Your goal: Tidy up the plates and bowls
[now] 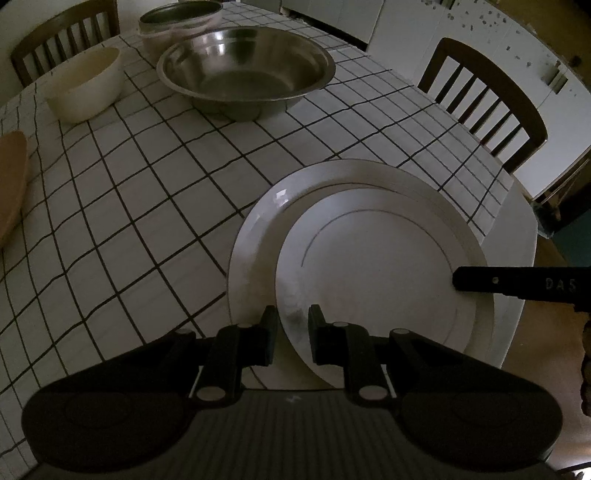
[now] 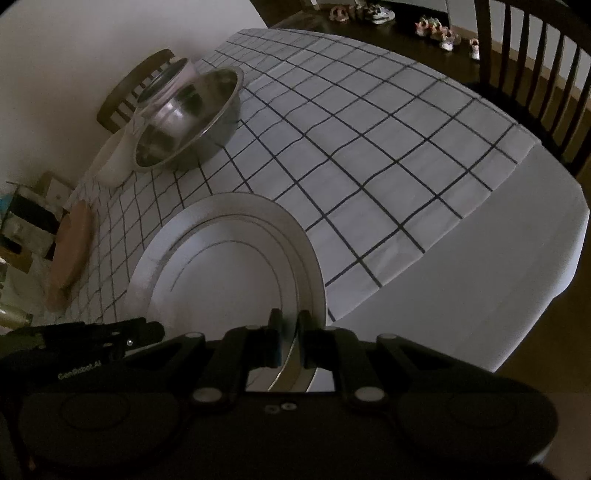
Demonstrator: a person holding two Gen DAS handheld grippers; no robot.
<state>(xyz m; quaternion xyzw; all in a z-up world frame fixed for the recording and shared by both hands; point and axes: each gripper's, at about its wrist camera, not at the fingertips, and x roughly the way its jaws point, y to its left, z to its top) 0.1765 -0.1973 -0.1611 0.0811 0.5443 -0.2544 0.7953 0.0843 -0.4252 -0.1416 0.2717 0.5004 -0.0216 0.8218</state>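
Note:
A small white plate (image 1: 373, 266) lies on a larger white plate (image 1: 255, 236) near the table's corner. My left gripper (image 1: 292, 332) is shut on the small plate's near rim. In the right wrist view my right gripper (image 2: 290, 341) is shut on the rim of the large plate (image 2: 295, 240), with the small plate (image 2: 221, 280) inside it. The right gripper's finger (image 1: 517, 284) reaches over the plates from the right. A steel bowl (image 1: 243, 70) (image 2: 184, 122), a cream bowl (image 1: 86, 83) and a tan plate (image 1: 11, 184) (image 2: 70, 251) stand farther off.
The table has a checked cloth (image 1: 147, 206). A container with a clear lid (image 1: 177, 22) stands behind the steel bowl. Wooden chairs (image 1: 484, 103) stand at the table's sides. The table edge (image 2: 535, 258) is close to the right of the plates.

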